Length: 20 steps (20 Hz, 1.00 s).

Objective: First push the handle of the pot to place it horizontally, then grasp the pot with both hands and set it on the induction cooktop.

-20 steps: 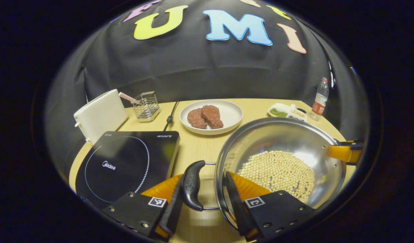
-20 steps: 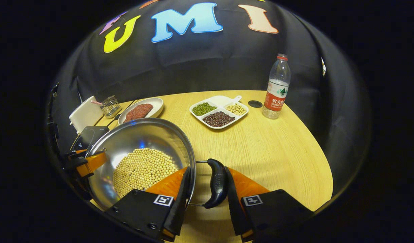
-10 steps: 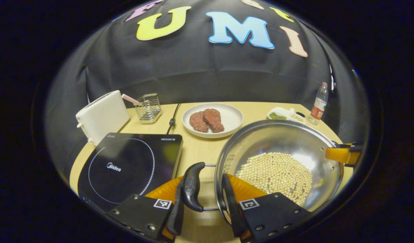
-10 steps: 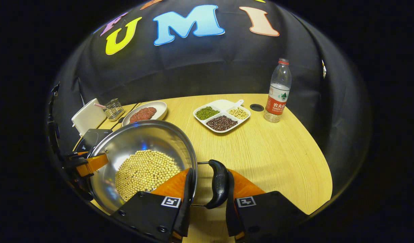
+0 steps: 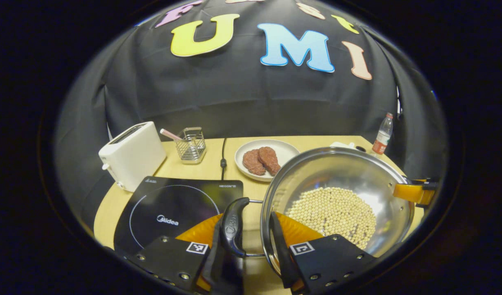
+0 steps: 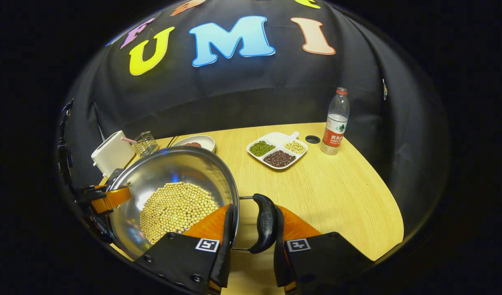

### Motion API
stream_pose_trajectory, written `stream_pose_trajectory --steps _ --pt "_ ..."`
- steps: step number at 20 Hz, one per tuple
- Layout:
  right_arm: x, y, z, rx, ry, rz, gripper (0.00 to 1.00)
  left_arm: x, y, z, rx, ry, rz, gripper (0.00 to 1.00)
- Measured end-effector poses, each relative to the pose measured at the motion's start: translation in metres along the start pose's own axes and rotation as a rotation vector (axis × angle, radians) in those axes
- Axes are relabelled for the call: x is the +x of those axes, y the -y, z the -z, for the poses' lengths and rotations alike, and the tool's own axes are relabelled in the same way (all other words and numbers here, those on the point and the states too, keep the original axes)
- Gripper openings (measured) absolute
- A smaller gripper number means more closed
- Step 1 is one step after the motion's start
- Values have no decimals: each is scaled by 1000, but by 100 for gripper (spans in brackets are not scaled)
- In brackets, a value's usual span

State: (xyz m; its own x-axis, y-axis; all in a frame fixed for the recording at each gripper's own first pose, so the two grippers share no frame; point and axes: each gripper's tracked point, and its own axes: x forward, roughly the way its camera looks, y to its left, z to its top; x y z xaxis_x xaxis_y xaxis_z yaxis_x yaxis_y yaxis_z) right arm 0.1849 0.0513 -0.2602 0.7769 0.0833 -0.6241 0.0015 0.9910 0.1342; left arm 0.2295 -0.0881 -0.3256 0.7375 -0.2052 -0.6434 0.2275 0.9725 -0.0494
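Left gripper view: the left gripper (image 5: 251,241) is clamped on the pot (image 5: 337,180)'s handle, the right gripper (image 6: 251,229) likewise; pale beans (image 5: 333,211) inside, induction cooktop (image 5: 177,205) at nine o'clock.

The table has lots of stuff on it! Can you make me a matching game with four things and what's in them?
Things:
1. pot
2. white plate
3. wire basket
4. divided tray

What's in it:
A. pink-striped stick
B. green, dark and pale beans
C. two slabs of meat
D. a heap of pale beans

Pairs: 1-D, 2-C, 3-A, 4-B
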Motion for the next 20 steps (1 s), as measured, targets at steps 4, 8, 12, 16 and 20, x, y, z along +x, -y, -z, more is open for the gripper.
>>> stream_pose_trajectory --steps 4,8,12,16,20 --pt "-11 -26 0 4 12 17 41 -9 -29 -3 -14 0 15 57" --pt "-16 -57 -2 12 21 14 45 -15 -61 -10 -8 2 16 54" --pt "-11 -89 -3 18 19 2 45 -16 -97 -12 -6 1 5 57" --pt "-3 -121 -5 20 19 -20 45 -16 -133 -13 -8 1 -10 60" --pt "7 -148 -3 29 9 -33 45 -9 -162 -14 6 -3 -23 57"
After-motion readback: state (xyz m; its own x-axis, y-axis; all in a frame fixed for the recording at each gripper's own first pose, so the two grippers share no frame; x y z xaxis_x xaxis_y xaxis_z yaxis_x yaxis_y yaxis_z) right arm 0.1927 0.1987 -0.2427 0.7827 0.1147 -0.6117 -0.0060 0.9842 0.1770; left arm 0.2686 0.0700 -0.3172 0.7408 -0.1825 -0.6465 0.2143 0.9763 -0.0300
